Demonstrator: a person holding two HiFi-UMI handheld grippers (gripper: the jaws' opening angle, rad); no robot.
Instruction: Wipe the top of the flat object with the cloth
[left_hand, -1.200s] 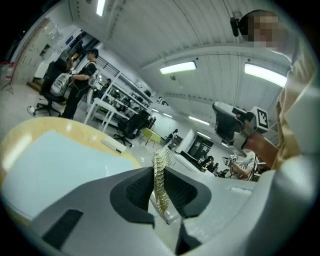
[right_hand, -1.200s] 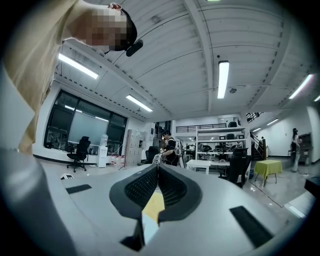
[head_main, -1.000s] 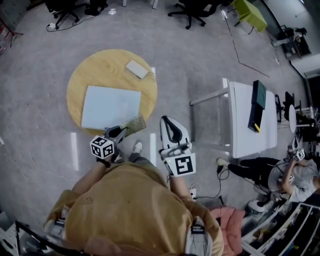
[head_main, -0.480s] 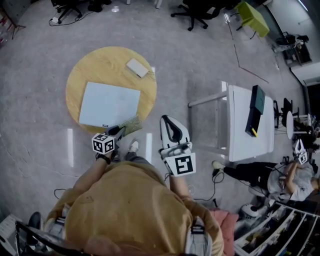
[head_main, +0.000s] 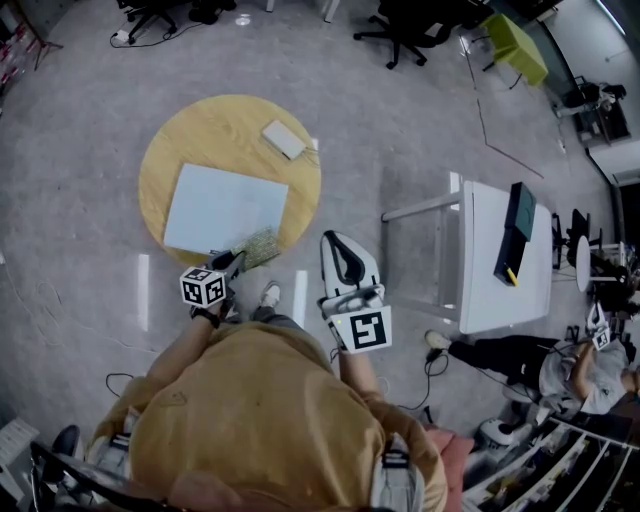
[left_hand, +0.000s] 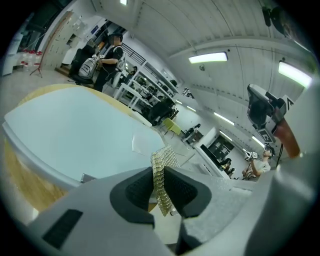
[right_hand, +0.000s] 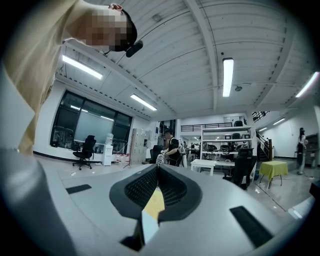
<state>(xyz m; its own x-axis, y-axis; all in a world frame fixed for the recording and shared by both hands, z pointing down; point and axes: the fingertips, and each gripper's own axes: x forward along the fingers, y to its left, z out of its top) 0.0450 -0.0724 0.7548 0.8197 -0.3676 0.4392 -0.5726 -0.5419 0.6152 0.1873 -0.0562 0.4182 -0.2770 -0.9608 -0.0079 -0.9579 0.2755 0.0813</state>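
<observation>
Brings the cloth (head_main: 262, 243) nearer the lower right corner of the flat board (head_main: 225, 208) than a second ago, pinched between fingers of the left gripper (head_main: 238, 262), at the edge of the desk (head_main: 200, 130), upper left of frame. Holds the right gripper (head_main: 338, 248) fingers closed, empty. Sets up wiping.

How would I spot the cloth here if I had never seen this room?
Find the round wooden table on the grey floor. At its near edge, beside the large pale board, the left gripper pinches the cloth. It alone is yellowish and knobbly; the board is smooth.
</observation>
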